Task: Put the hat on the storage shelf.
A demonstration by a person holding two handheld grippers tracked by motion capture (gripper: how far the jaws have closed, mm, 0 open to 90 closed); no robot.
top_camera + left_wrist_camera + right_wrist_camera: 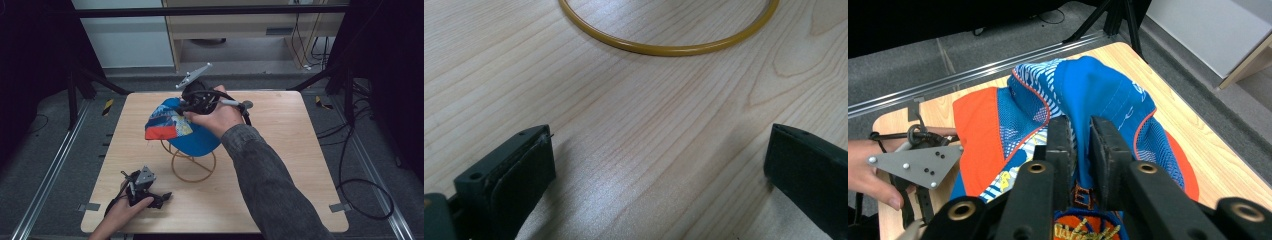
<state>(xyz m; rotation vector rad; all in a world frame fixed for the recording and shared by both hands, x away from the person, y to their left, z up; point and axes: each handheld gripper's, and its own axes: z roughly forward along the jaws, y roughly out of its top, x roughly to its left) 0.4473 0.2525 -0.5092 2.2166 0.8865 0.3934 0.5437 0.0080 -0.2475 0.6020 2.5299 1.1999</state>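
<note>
A blue cap (185, 127) with an orange brim and striped panels sits on a yellow wire stand (193, 170) at the table's middle. My right gripper (184, 106) reaches onto the cap's crown from the right. In the right gripper view its jaws (1081, 122) stand a narrow gap apart, with a fold of the cap's blue fabric (1098, 85) rising between them. My left gripper (161, 198) lies low on the table at the front left. Its jaws (659, 145) are wide open with bare wood between them, and the stand's ring base (664, 49) lies ahead.
The light wooden table (290, 150) has open room on its right half and along the front. Metal rails run along both sides on the floor. Black cables (360, 190) trail on the floor to the right.
</note>
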